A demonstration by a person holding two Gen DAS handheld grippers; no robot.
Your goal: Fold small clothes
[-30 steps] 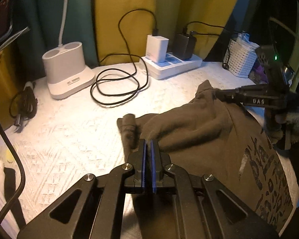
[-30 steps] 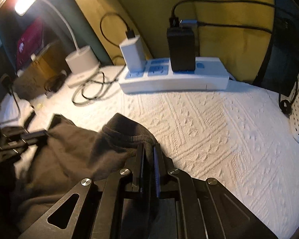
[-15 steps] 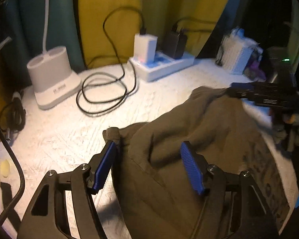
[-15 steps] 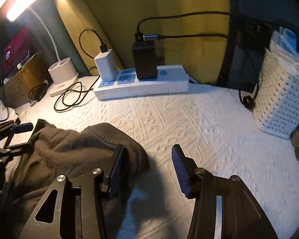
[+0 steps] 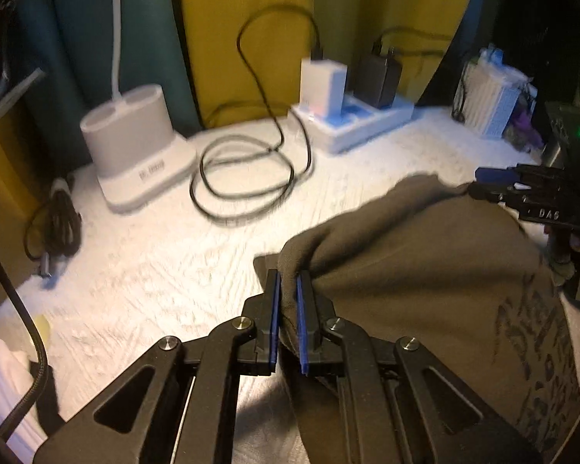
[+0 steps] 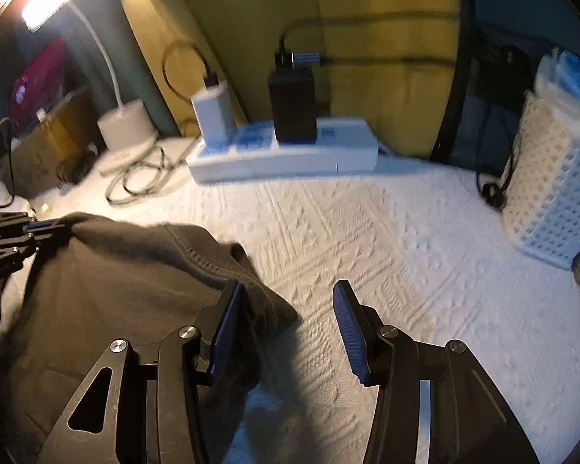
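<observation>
A small dark olive garment (image 5: 425,270) with dark printed lettering lies on the white textured cloth (image 5: 154,270). My left gripper (image 5: 288,290) is shut on a fold at the garment's left edge. In the right wrist view the same garment (image 6: 116,282) lies at the left, and my right gripper (image 6: 290,321) is open, its left finger against the garment's right edge, holding nothing. The right gripper also shows at the right of the left wrist view (image 5: 491,181), by the garment's far corner.
A white power strip (image 6: 282,154) with a white and a black charger stands at the back. A coiled black cable (image 5: 247,178) and a white lamp base (image 5: 135,143) are at the back left. A white perforated basket (image 6: 549,193) stands at the right.
Both grippers let go and opened half a second ago. Since then my left gripper has shut again on a fold at the garment's left edge. The right gripper stays open.
</observation>
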